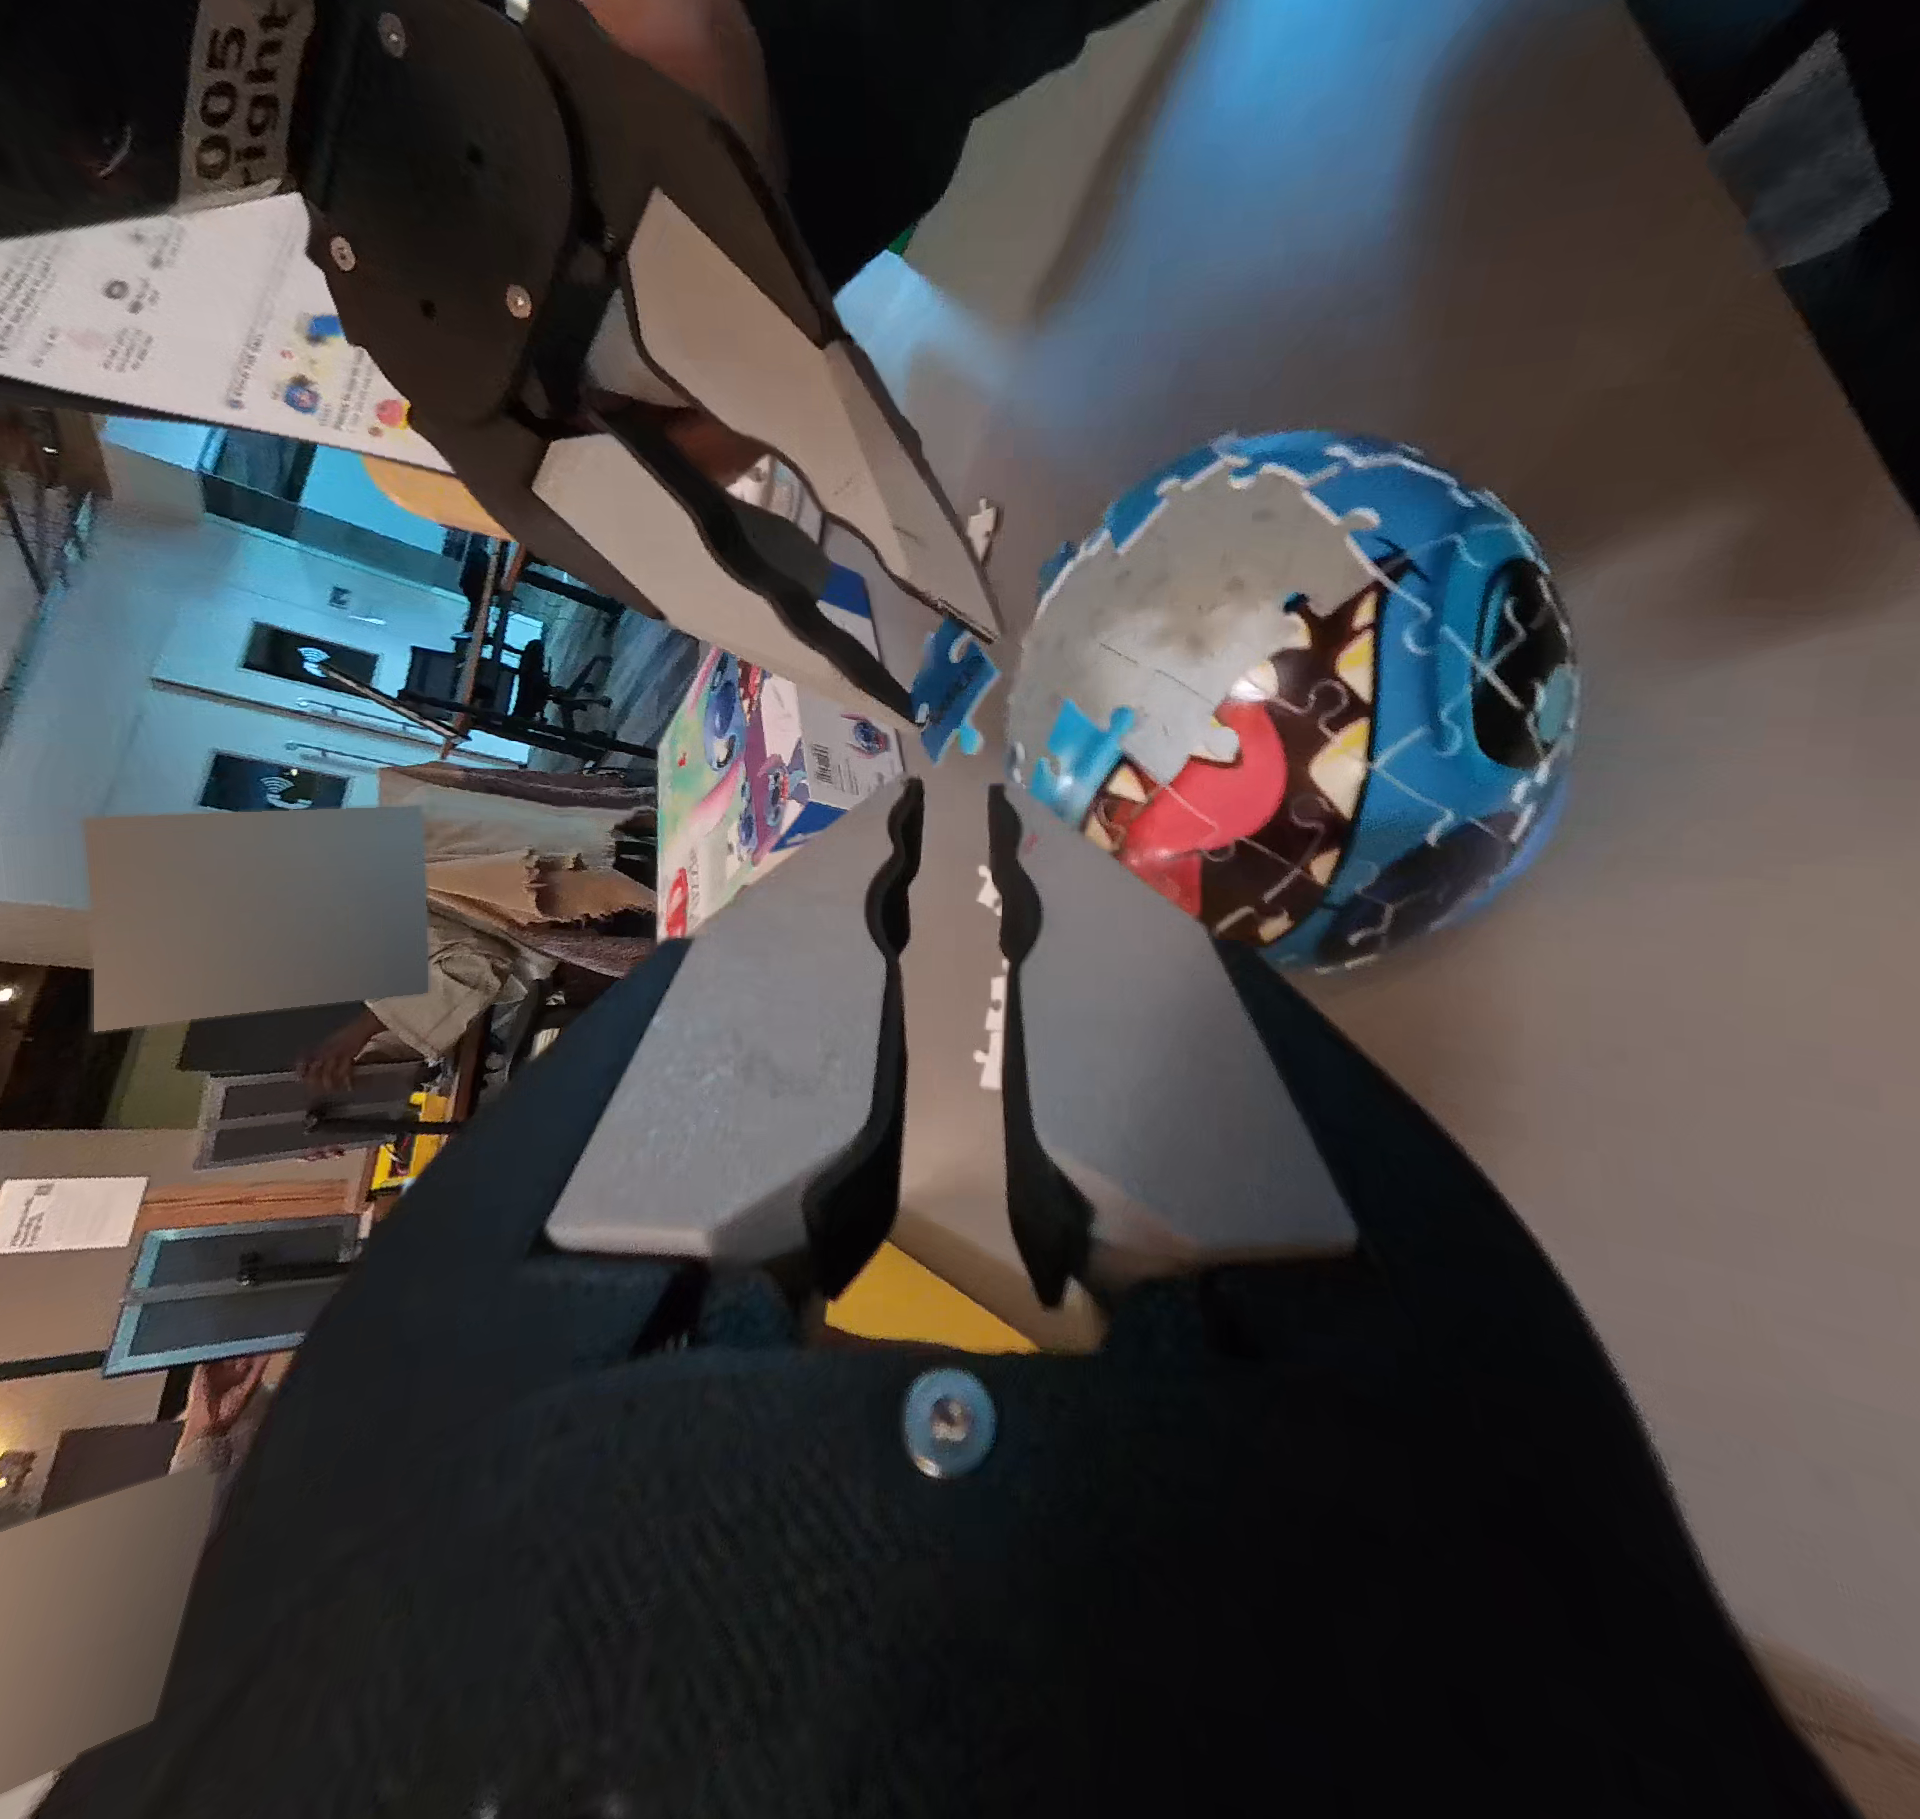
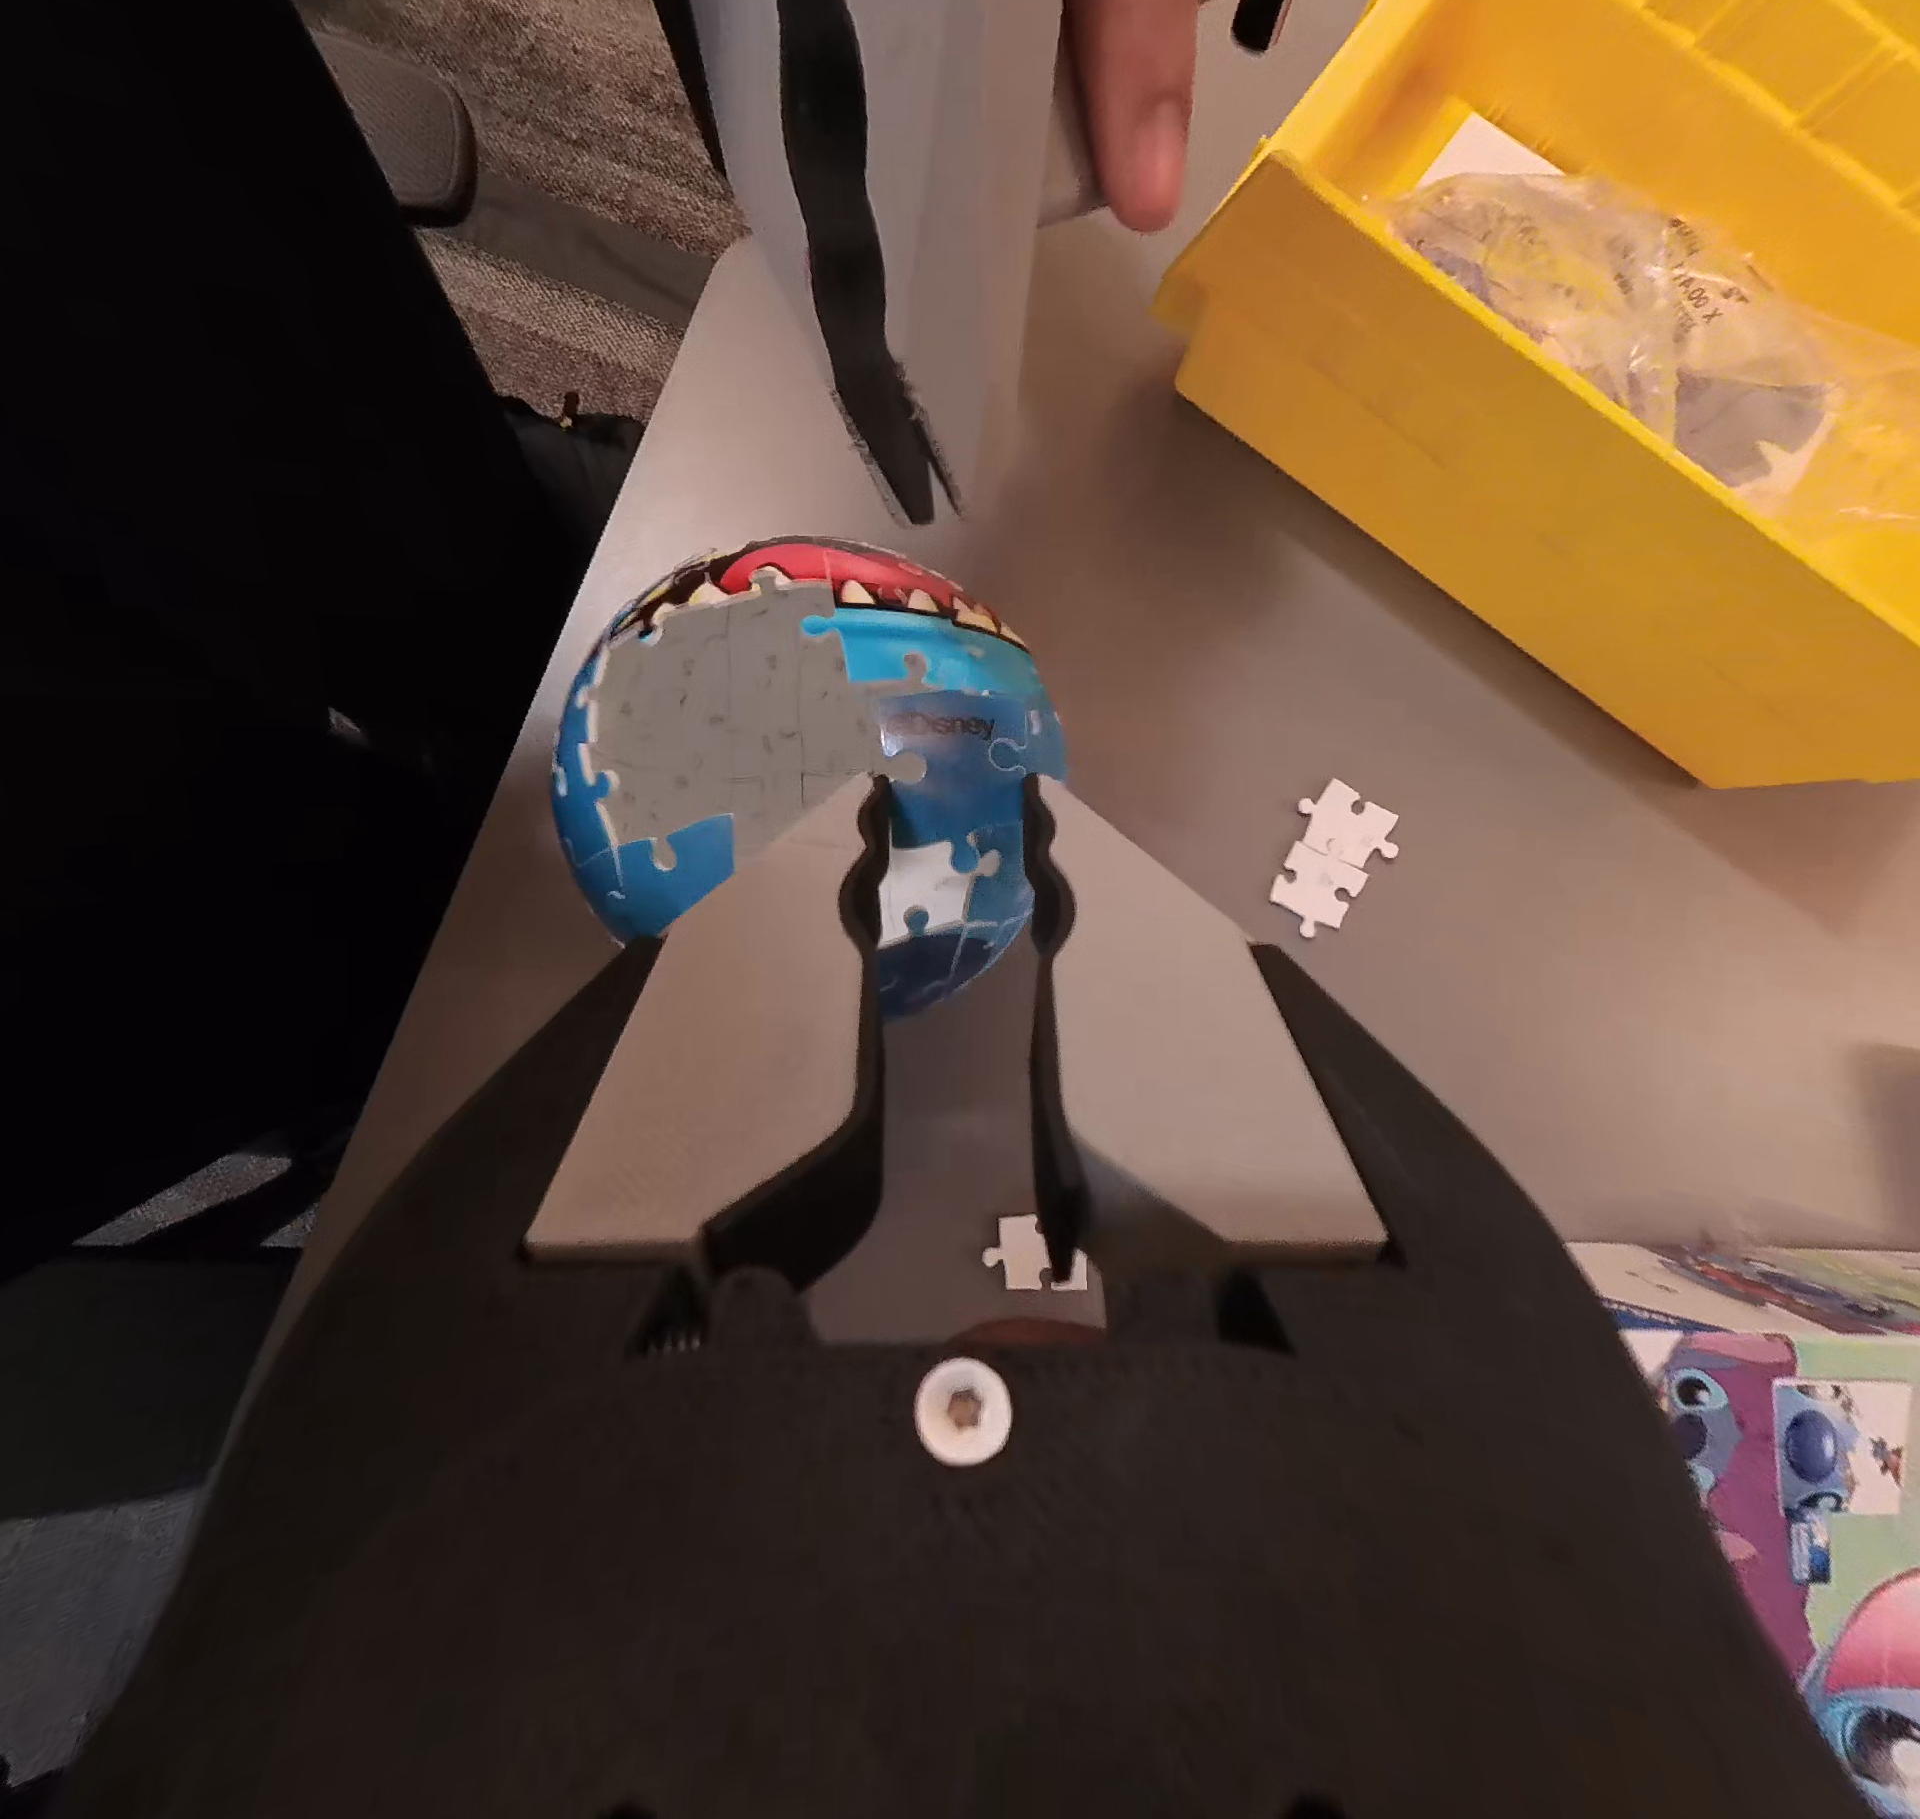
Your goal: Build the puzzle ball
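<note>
From the left wrist view, I see the puzzle ball [image 1: 1299, 699] resting on the grey table [image 1: 1558, 1198] at centre right of the frame, mostly blue with a grey unfinished patch facing my tools. My right gripper [image 1: 951, 673] comes in from the upper left, its tips pinched on a blue puzzle piece [image 1: 951, 689] held just beside the ball's grey gap. My left gripper [image 1: 954, 793] sits at lower centre with a narrow gap between its fingers, holding nothing.

In the right wrist view, the ball [image 2: 727, 730] lies mid-frame, a yellow bin [image 2: 1455, 481] fills the upper right, and two joined white pieces [image 2: 1335, 855] lie right of centre.
</note>
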The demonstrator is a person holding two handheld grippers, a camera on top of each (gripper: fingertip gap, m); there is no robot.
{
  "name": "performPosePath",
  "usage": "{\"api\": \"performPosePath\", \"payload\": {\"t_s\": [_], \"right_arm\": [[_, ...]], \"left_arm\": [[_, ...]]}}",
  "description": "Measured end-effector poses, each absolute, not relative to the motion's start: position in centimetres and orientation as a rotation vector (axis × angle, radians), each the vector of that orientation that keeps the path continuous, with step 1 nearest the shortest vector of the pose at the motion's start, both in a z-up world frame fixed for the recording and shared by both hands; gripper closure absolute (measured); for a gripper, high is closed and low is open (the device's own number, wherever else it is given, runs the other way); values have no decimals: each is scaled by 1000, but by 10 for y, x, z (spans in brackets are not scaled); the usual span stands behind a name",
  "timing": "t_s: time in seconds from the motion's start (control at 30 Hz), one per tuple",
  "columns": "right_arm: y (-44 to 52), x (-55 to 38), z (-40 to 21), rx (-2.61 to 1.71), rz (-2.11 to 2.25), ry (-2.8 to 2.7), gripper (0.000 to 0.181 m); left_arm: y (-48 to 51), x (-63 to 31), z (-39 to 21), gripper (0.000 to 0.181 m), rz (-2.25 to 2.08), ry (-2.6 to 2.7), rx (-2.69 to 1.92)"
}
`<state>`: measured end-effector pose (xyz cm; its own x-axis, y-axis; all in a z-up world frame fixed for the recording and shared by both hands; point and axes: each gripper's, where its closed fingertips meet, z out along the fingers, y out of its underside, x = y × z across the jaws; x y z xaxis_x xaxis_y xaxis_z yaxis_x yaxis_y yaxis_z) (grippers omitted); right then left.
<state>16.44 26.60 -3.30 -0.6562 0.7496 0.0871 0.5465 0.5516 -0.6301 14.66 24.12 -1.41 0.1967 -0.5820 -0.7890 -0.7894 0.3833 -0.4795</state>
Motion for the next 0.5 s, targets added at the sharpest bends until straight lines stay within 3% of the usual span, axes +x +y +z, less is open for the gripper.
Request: {"api": "performPosePath", "payload": {"t_s": [0.37, 0.5], "right_arm": [[256, 168, -13, -1118, 1130, -2356, 159], [257, 169, -13, -1113, 1123, -2347, 159]], "left_arm": [[252, 171, -8, 171, 445, 1497, -1123], [254, 173, -4, 180, 493, 1489, -1078]]}}
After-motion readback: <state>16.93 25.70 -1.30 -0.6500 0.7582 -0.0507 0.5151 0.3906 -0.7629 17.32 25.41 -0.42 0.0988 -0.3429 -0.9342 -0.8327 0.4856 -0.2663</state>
